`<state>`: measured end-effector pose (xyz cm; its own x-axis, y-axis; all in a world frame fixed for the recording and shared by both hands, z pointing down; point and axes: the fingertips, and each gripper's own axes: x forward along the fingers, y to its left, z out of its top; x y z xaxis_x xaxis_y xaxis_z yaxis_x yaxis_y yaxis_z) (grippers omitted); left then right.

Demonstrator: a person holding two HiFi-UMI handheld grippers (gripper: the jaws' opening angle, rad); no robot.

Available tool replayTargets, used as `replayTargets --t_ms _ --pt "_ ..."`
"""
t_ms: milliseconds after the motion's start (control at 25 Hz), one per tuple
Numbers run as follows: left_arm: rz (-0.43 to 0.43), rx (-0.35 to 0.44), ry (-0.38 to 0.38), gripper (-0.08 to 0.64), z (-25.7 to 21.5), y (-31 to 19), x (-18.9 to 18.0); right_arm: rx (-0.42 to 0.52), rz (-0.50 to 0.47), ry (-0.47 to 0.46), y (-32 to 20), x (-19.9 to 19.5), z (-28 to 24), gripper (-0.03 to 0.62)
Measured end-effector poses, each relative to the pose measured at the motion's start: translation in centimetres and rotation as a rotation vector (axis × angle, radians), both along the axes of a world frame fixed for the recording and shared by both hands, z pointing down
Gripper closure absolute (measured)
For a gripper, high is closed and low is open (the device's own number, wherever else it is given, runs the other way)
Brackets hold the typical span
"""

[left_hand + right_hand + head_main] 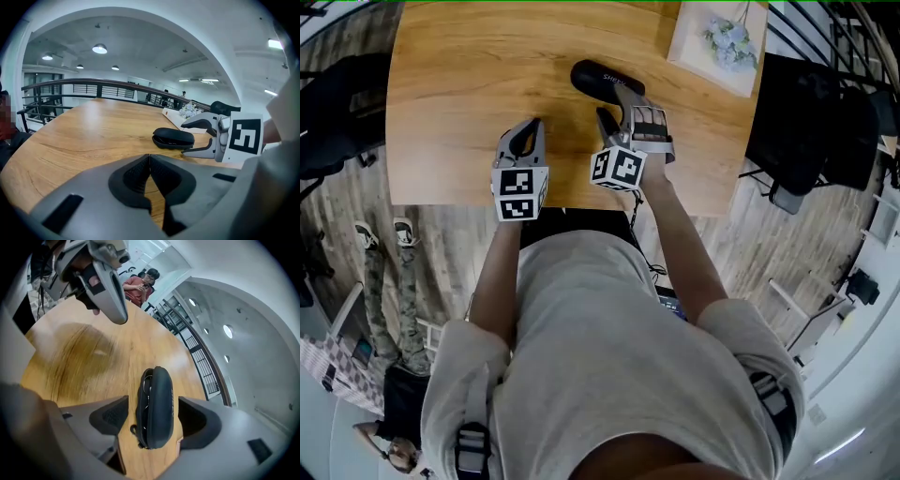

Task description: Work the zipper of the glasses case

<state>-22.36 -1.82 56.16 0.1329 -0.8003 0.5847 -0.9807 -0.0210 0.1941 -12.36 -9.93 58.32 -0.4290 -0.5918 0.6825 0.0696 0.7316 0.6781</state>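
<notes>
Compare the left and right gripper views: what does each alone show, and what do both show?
Only the left gripper view: the white tray of flowers at the far edge, and the left tool shut on nothing. Only the right gripper view: clear gaps between the open right tool and the black oval glasses case lying between its jaws. Both: that case on the wooden table, and both tools.

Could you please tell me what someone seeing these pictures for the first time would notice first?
The black glasses case lying on the wooden table draws the eye, with the right gripper straddling it, jaws wide apart and not pressing on it. To its left, nearer the table's front edge, the left gripper has its jaws shut on nothing.
</notes>
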Motion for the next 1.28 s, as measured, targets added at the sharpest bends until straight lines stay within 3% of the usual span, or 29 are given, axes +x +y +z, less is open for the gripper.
replayTargets --t_ms 320,520,840,1080,1280 --pt "-0.052 -0.02 -0.006 0.537 -0.6 -0.6 -0.2 -0.008 -0.05 0.097 -1.7 0.1 1.6 0.267" --pt "-0.05 -0.027 -0.013 0.537 -0.6 -1.4 0.0 -0.014 -0.078 0.077 -2.3 0.2 1.3 0.27" --pt "0.038 -0.018 -0.045 0.537 -1.6 -3.1 1.1 -0.178 -0.105 0.026 -1.9 0.4 0.4 0.327" --pt "0.215 0.002 -0.152 0.535 -3.1 -4.6 2.0 -0.34 -0.097 -0.045 -1.1 1.1 -0.7 0.328" --pt "0.543 0.018 -0.364 0.535 -4.5 -5.4 4.2 -0.507 -0.135 -0.121 0.8 1.5 -2.5 0.33"
